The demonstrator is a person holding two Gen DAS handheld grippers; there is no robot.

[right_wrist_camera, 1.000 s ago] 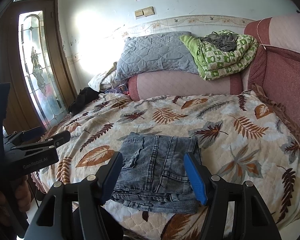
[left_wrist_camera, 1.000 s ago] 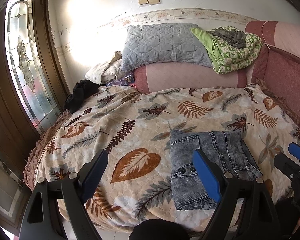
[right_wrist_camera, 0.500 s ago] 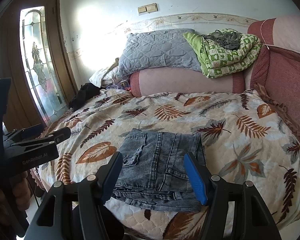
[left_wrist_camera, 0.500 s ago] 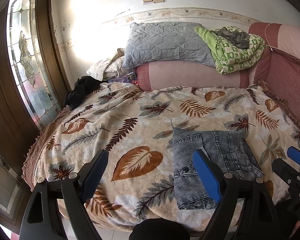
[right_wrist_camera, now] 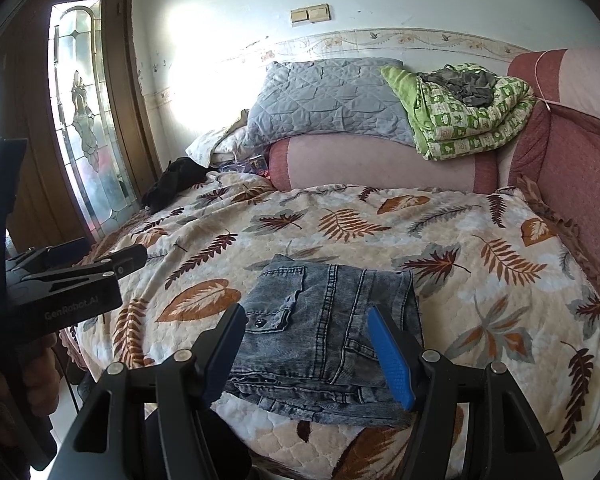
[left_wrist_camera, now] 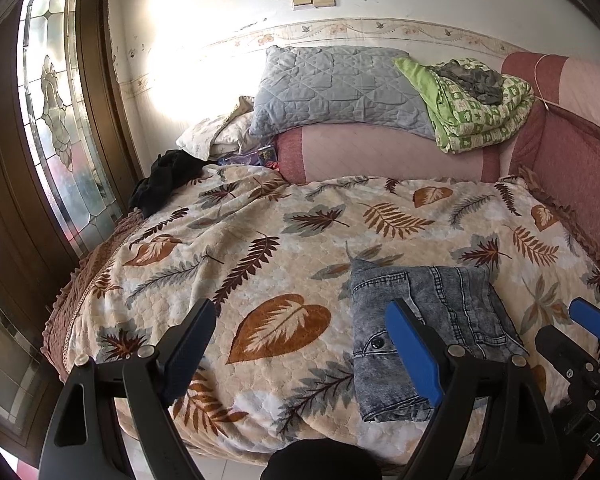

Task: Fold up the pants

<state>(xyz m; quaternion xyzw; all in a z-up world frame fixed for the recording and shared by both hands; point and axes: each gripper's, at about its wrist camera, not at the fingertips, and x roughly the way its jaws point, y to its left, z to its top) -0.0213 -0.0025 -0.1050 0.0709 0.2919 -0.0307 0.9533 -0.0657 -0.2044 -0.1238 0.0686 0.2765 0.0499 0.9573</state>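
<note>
The grey denim pants (right_wrist_camera: 324,332) lie folded into a compact stack near the front edge of the bed; they also show in the left wrist view (left_wrist_camera: 432,320). My right gripper (right_wrist_camera: 306,330) is open and empty, held back from the bed with the pants seen between its fingers. My left gripper (left_wrist_camera: 300,324) is open and empty, off to the left of the pants over the leaf-print bedspread (left_wrist_camera: 260,248). The left gripper shows at the left edge of the right wrist view (right_wrist_camera: 80,256).
Pillows and a grey quilted cushion (left_wrist_camera: 340,88) lie at the head of the bed, with a green folded blanket (left_wrist_camera: 476,108) on a pink bolster. Black clothing (left_wrist_camera: 164,180) lies at the far left corner. A stained-glass door (left_wrist_camera: 56,120) stands left; a red padded side (left_wrist_camera: 580,176) stands right.
Both grippers have drawn slightly back and up from the bed. The pants have not moved. Both grippers stay open.
</note>
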